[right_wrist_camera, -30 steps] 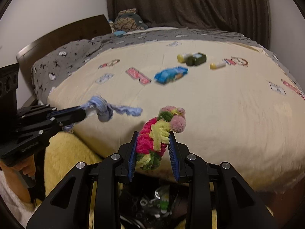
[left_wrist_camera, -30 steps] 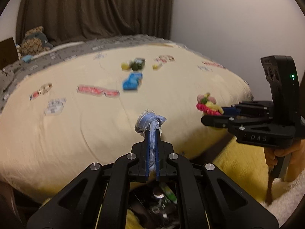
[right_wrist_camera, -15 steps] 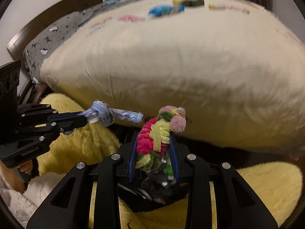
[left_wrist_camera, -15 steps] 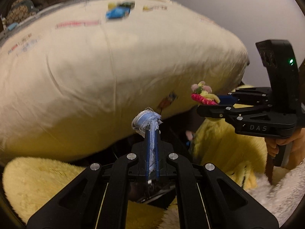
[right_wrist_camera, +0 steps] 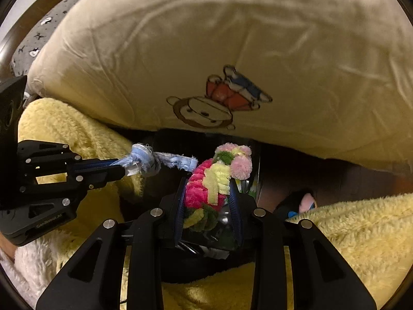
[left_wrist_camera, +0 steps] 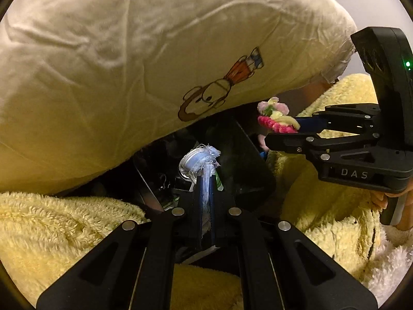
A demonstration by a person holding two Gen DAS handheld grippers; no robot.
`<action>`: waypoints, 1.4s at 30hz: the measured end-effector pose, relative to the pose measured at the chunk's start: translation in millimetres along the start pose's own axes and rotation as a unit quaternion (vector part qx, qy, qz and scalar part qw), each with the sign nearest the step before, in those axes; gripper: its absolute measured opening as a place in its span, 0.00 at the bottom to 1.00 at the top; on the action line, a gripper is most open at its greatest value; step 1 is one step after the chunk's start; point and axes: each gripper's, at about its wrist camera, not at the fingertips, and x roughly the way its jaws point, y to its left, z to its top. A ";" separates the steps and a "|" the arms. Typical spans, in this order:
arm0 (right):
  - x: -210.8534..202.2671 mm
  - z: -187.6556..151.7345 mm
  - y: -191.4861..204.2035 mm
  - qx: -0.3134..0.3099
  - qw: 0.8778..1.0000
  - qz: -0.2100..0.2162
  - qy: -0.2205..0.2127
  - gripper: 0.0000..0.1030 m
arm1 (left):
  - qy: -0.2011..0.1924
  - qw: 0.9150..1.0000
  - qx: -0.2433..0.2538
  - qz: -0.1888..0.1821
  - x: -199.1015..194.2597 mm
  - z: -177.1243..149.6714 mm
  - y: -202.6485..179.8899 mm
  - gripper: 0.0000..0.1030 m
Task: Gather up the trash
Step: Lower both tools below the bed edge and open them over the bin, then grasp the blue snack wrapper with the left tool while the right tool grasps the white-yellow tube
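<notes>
Both grippers have dropped from above the bed (left_wrist_camera: 103, 64) to a dark bin (left_wrist_camera: 245, 155) at its foot. Left gripper (left_wrist_camera: 205, 193) clamped on blue rag (left_wrist_camera: 200, 159); right gripper (right_wrist_camera: 209, 196) clamped on pink-yellow yarn bundle (right_wrist_camera: 211, 180). Release likely next.

left gripper (left_wrist_camera: 205, 180): jaws nearly closed, clamping | right gripper (right_wrist_camera: 207, 188): jaws partly closed, clamping

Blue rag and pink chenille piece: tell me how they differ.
The blue rag is thin, frayed, pale blue fabric with a knot; the chenille piece is thick, fuzzy and multicoloured in pink, yellow and green, with pompoms. The left gripper is shut nearly flat on the rag; the right gripper stands wider around the chenille. Both hang over the dark bin.
</notes>
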 end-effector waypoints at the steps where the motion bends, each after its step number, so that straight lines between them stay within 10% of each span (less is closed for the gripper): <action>1: 0.7 0.7 -1.0 0.000 1.000 0.001 0.001 0.32 | 0.002 1.000 -0.001 -0.001 1.3 -1.2 0.0 0.04; 15: -16.1 20.0 -19.5 0.025 0.999 -0.001 -0.024 0.63 | -0.012 0.999 -0.010 0.032 -11.2 -3.1 4.7 0.40; 24: -106.0 57.7 -20.8 0.002 0.987 -0.033 -0.158 0.90 | -0.141 0.988 0.010 0.065 -98.3 29.9 3.2 0.81; 31: -140.3 113.9 -41.9 0.020 0.973 -0.064 -0.220 0.92 | -0.208 0.974 0.000 0.090 -138.3 88.0 15.2 0.82; 42: -120.8 221.4 -76.7 0.046 0.969 -0.110 -0.216 0.92 | -0.208 0.973 0.006 0.101 -112.9 193.2 24.9 0.81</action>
